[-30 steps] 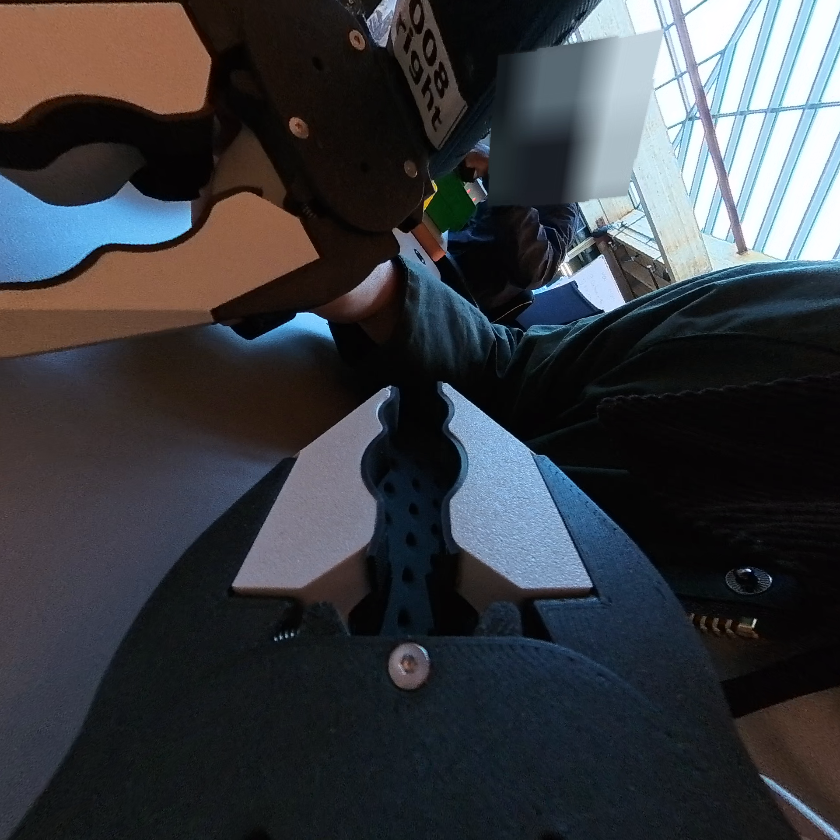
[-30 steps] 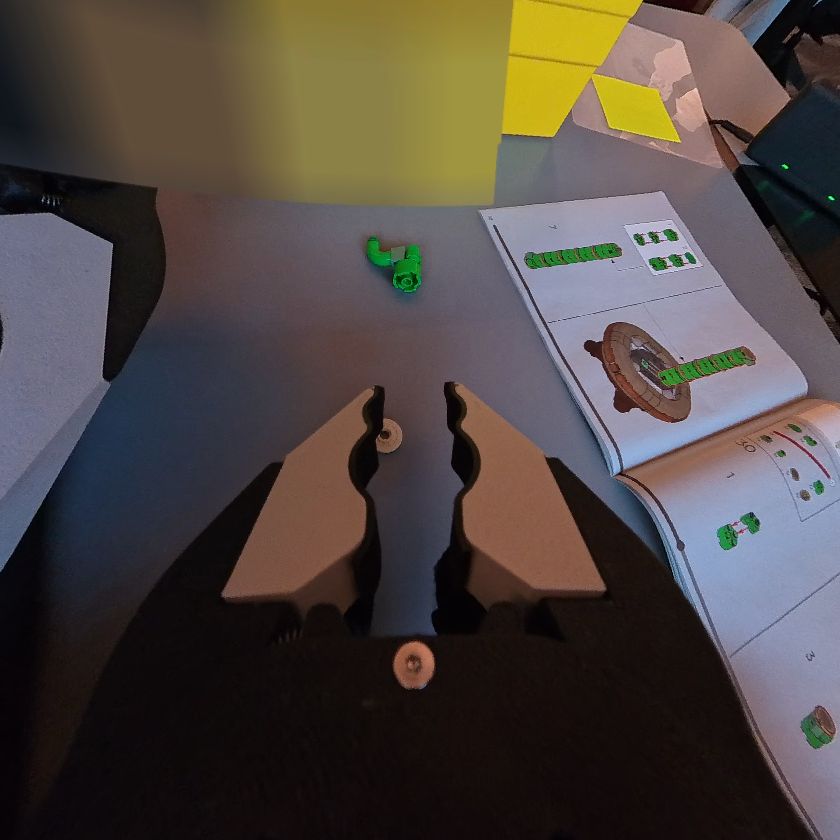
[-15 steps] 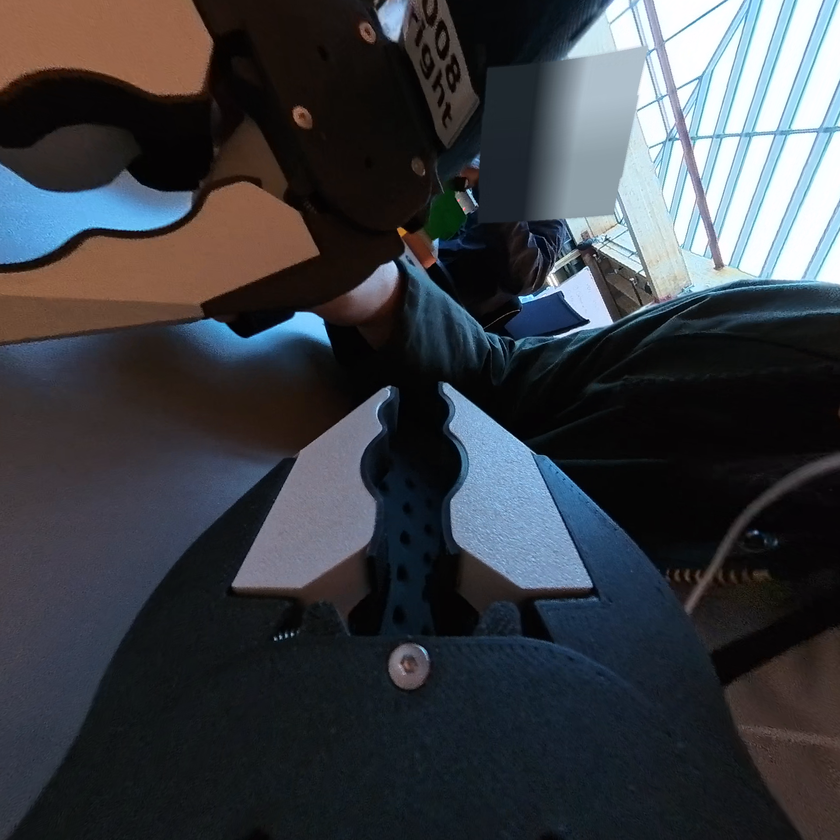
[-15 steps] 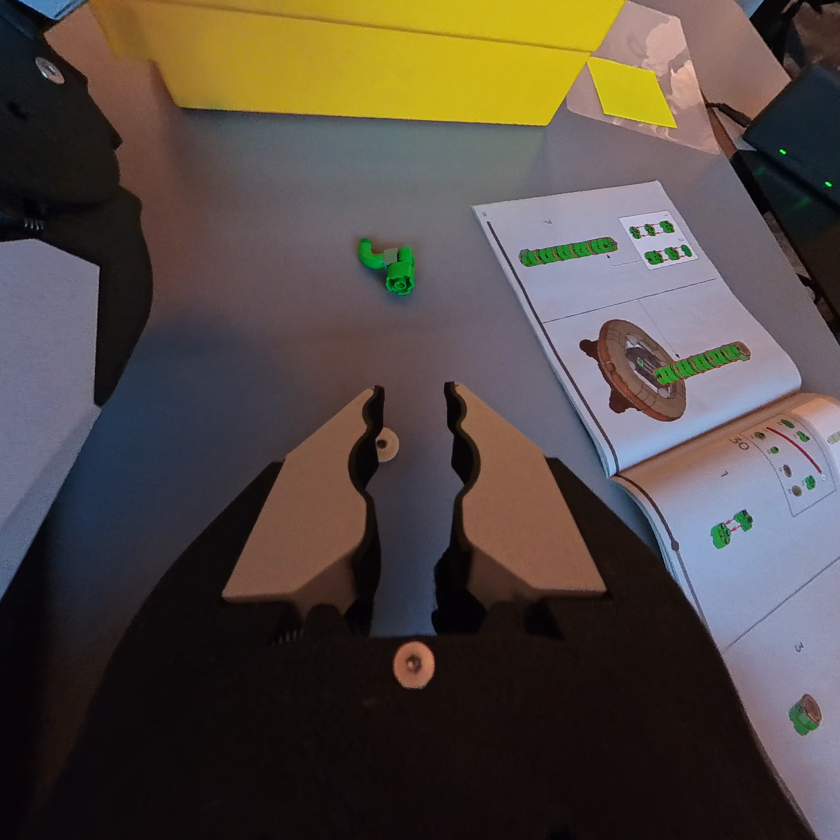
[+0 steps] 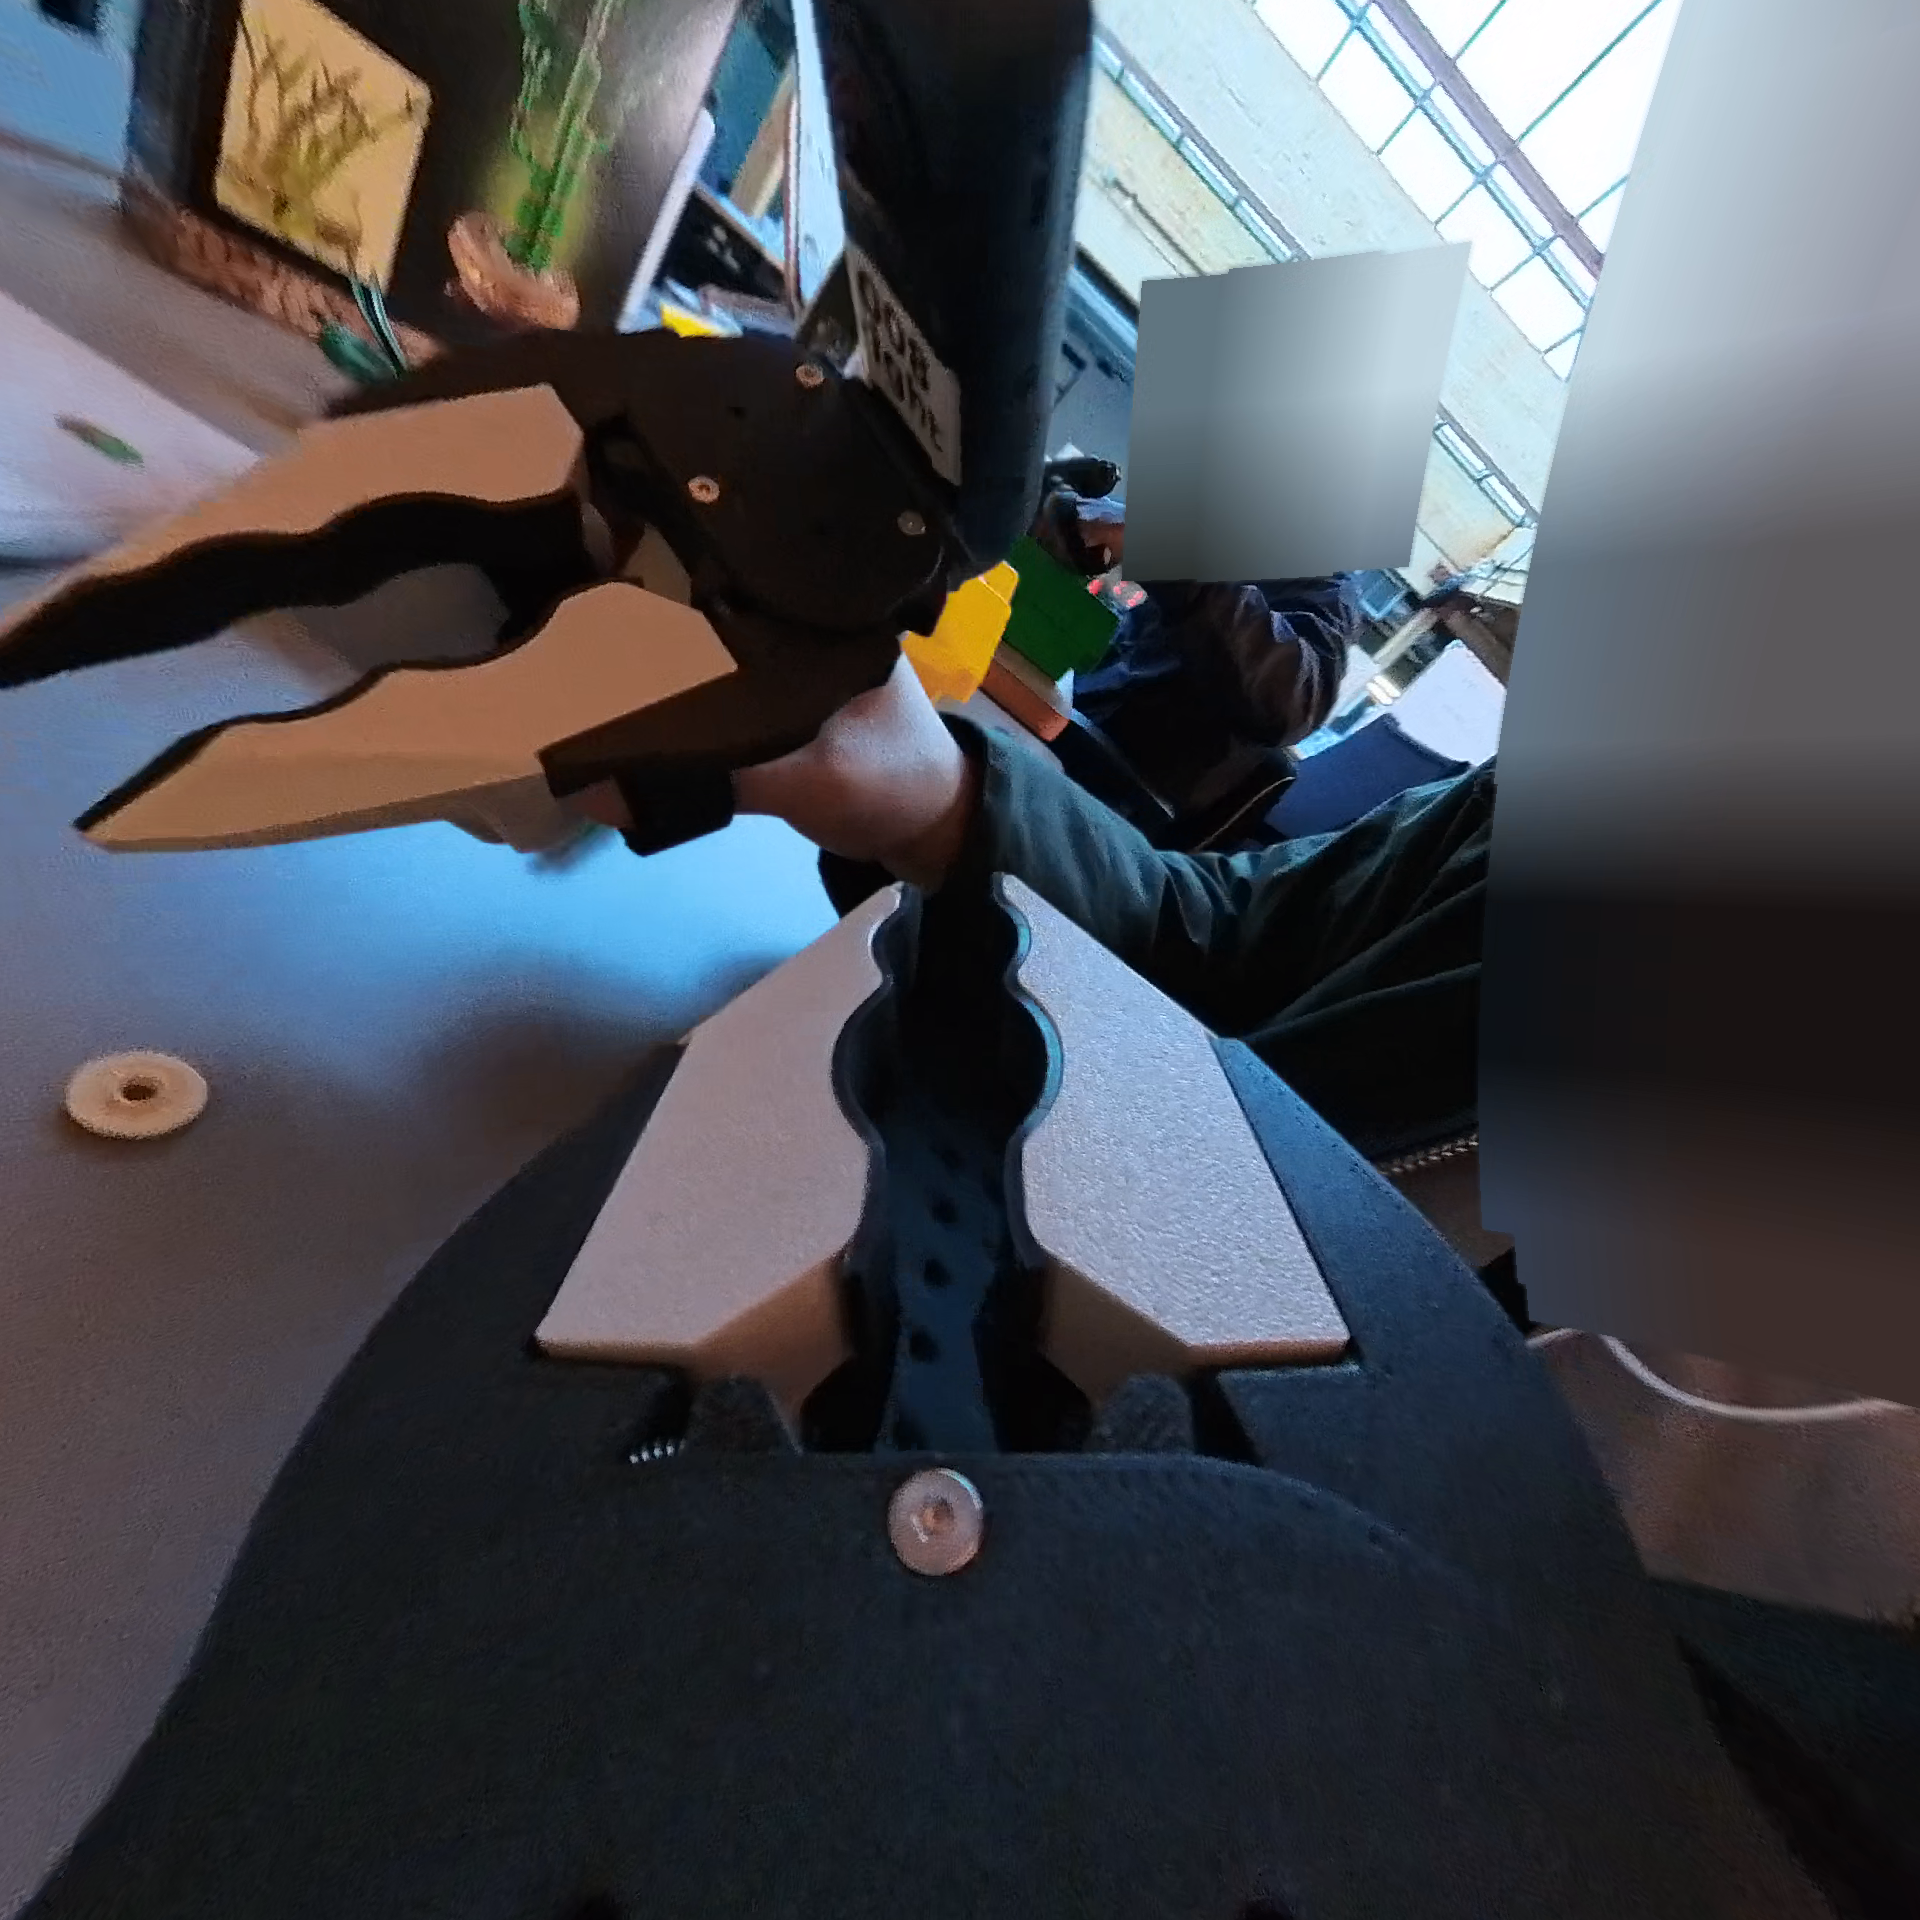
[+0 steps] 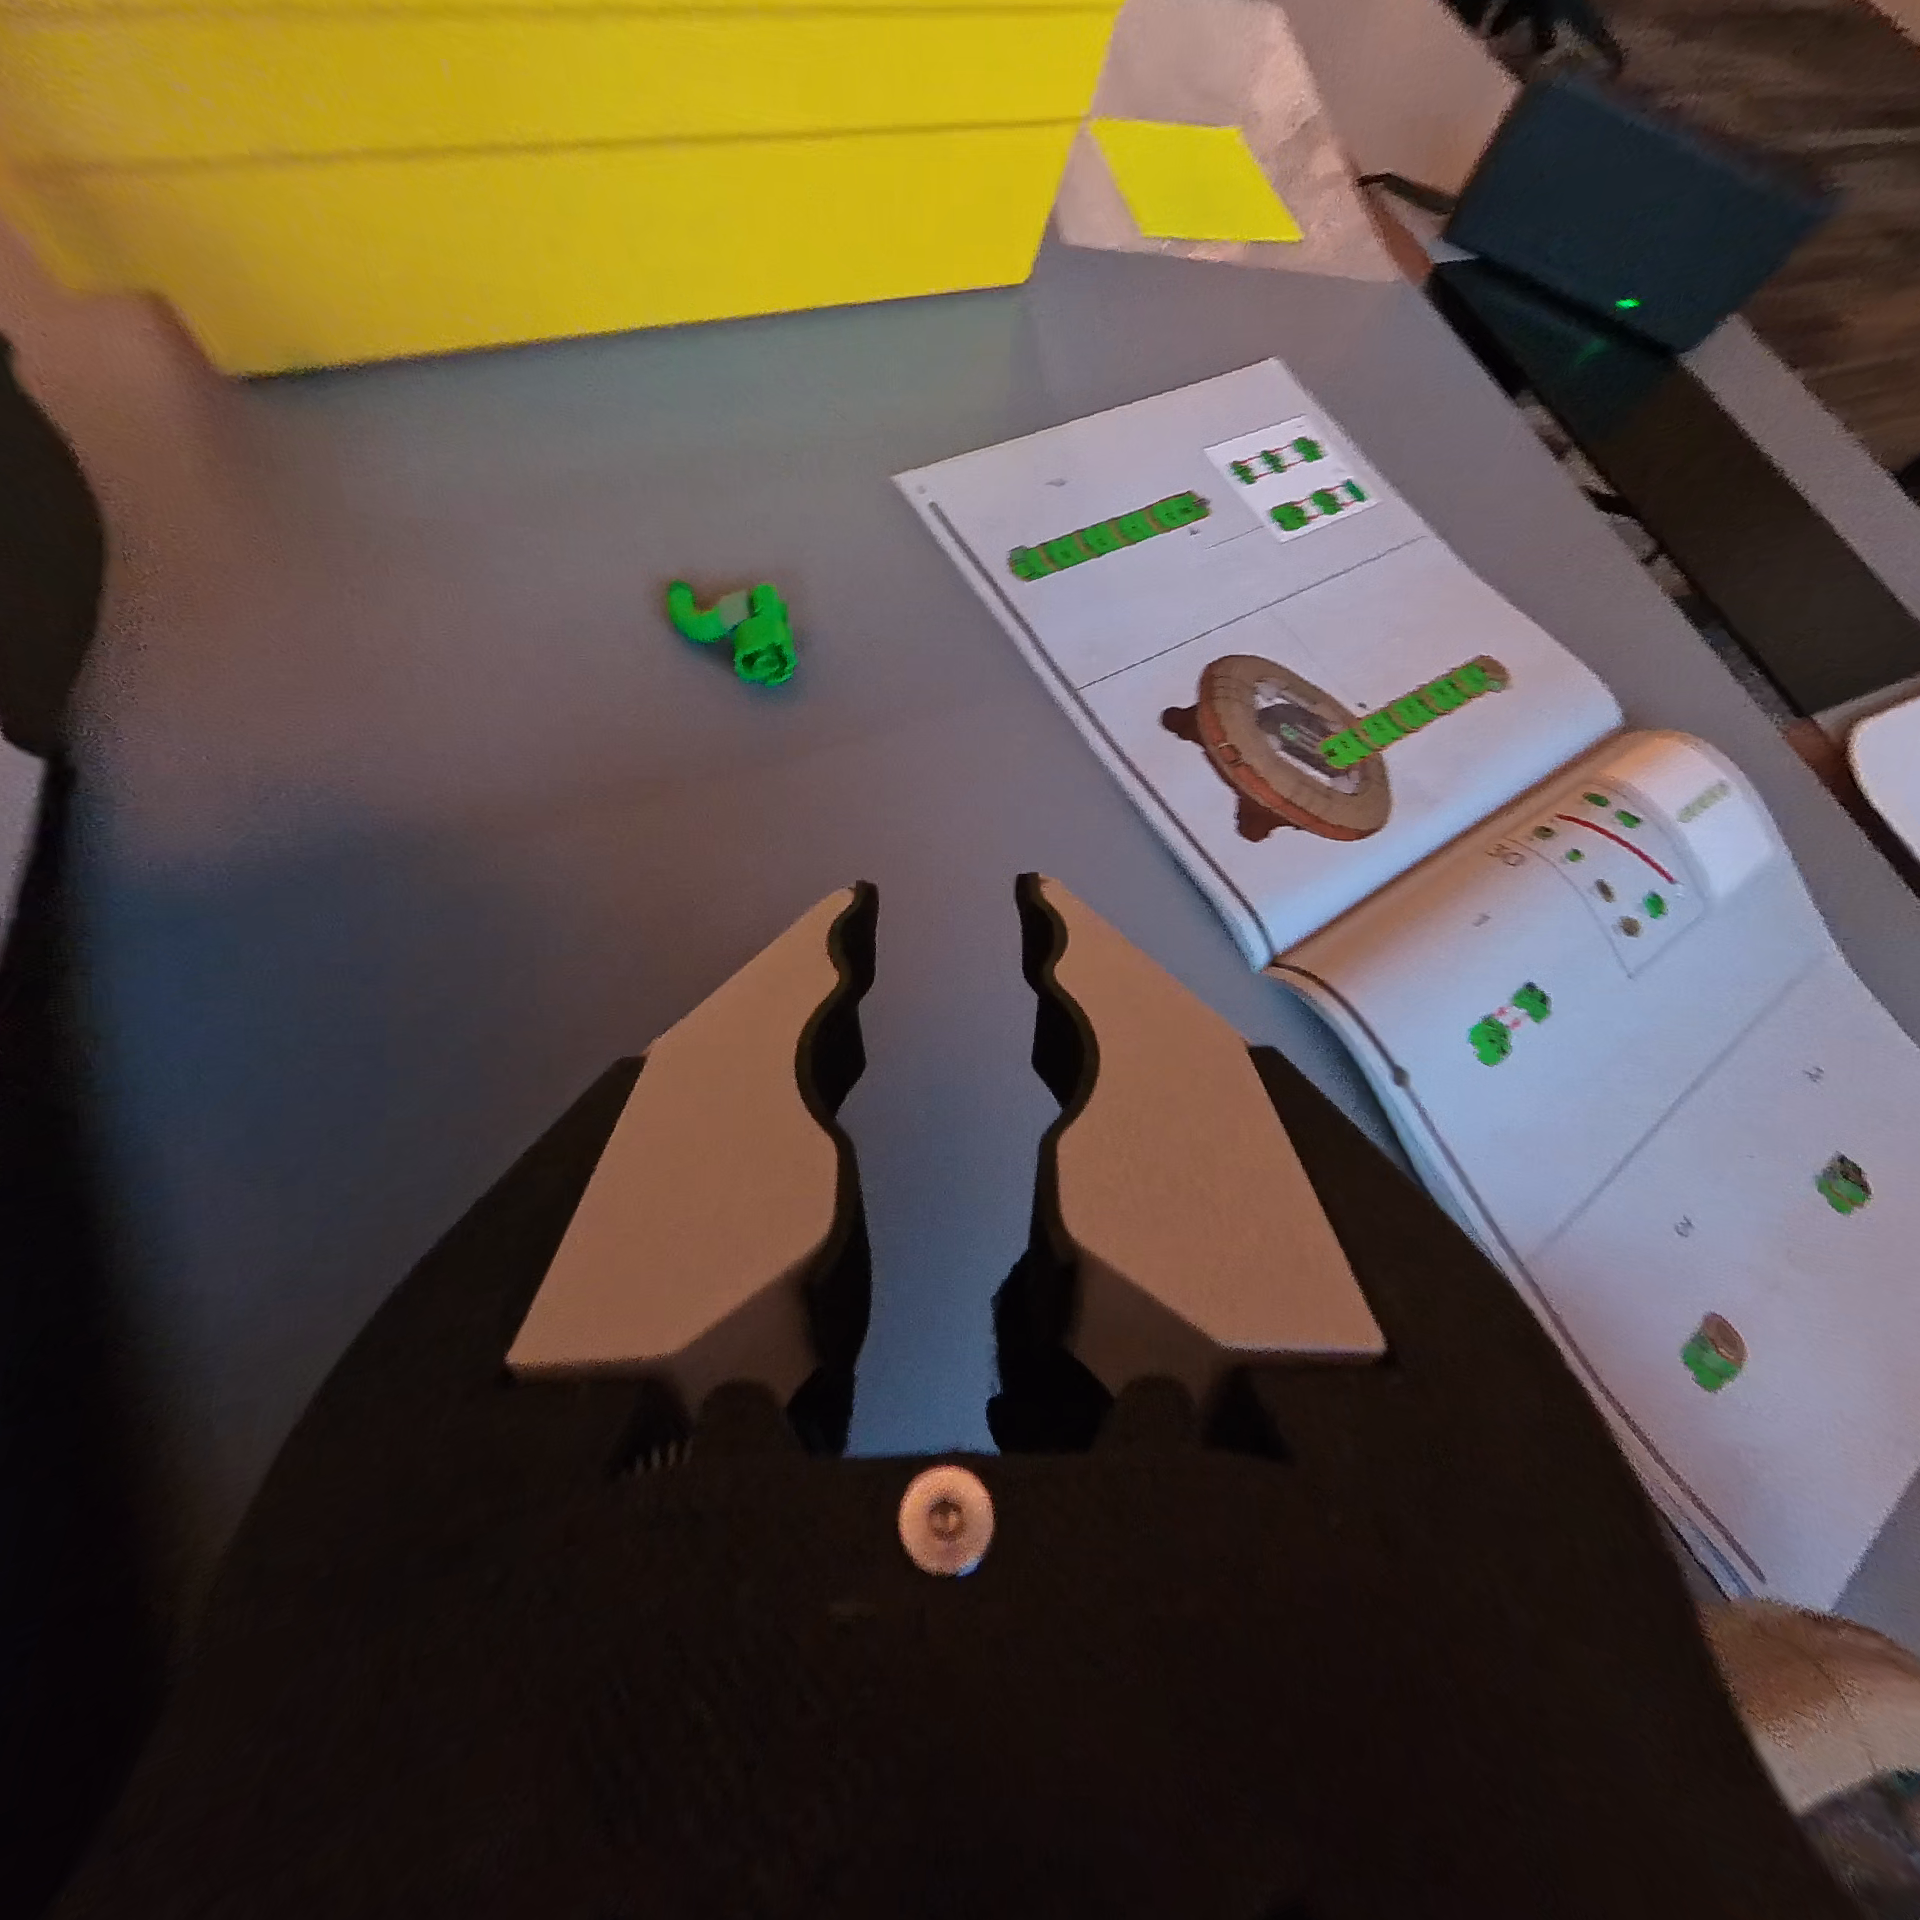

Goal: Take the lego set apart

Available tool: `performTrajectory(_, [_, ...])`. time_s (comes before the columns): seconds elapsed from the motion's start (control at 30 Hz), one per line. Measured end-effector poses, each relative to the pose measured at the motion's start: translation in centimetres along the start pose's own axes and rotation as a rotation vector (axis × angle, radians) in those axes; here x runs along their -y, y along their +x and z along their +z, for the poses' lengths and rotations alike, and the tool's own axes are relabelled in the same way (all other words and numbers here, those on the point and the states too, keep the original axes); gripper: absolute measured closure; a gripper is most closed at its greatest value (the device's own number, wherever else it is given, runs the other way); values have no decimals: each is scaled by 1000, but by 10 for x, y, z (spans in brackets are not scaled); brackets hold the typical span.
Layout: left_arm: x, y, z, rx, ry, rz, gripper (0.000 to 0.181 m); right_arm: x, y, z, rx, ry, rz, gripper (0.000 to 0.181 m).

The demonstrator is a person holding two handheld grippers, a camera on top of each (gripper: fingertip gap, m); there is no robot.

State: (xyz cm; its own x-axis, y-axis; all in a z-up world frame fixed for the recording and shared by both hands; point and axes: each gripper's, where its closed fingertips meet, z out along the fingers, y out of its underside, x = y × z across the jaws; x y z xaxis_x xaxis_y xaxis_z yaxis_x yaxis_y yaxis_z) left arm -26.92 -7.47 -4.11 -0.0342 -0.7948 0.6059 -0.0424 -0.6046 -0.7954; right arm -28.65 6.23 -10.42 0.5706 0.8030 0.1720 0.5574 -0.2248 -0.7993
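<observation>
Left tongs point(image 5: 951, 914): closed narrow on a black perforated strip point(image 5: 940, 1226) that runs between the fingers.
Right tongs point(image 6: 945, 899): parted, holding nothing, above bare grey bench point(image 6: 416, 727); seen also in the left view point(image 5: 62, 748), raised over the bench.
Green lego piece point(image 6: 735, 631): on the bench ahead of the right tongs, well apart from them.
Pale round disc point(image 5: 135, 1093): flat on the bench, left of the left tongs.
Instruction booklet point(image 6: 1403, 831): open, right of the right tongs.
Yellow box point(image 6: 540, 177): at the far edge.
</observation>
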Motion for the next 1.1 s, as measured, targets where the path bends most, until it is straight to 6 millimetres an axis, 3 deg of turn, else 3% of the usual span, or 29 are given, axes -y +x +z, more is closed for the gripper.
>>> performTrajectory(0.1, [12,2,-6,61,63,133,170,13,20,-19,-44,72,103,154])
performTrajectory(0.17, [22,1,-12,124,116,219,168,27,37,-47,-87,141,171,154])
performTrajectory(0.27, [40,-7,-28,278,191,335,167,44,64,-116,-216,253,227,152])
performTrajectory(0.33, [53,-11,-49,431,195,401,165,35,72,-163,-290,273,258,149])
performTrajectory(0.4, [69,-16,-91,696,217,505,160,7,80,-206,-367,207,269,146])
performTrajectory(0.47, [90,-19,-159,1063,319,596,150,-35,88,-248,-476,102,283,138])
performTrajectory(0.53, [99,-12,-213,1291,348,658,136,-79,94,-289,-586,22,279,131])
performTrajectory(0.6, [93,-18,-250,1425,291,611,118,-126,95,-325,-681,-57,300,128])
performTrajectory(0.67, [76,-38,-272,1489,186,489,97,-164,92,-354,-735,-110,350,126])
performTrajectory(0.73, [60,-56,-280,1491,107,381,92,-185,88,-379,-781,-110,374,126])
performTrajectory(0.9, [41,-79,-275,1476,22,298,104,-205,81,-425,-865,-98,316,127])
performTrajectory(1.0, [34,-88,-266,1454,-27,259,118,-229,80,-465,-995,-205,266,130])
performTrajectory(1.1, [21,-95,-255,1358,-40,100,137,-257,69,-501,-1046,-223,322,133])
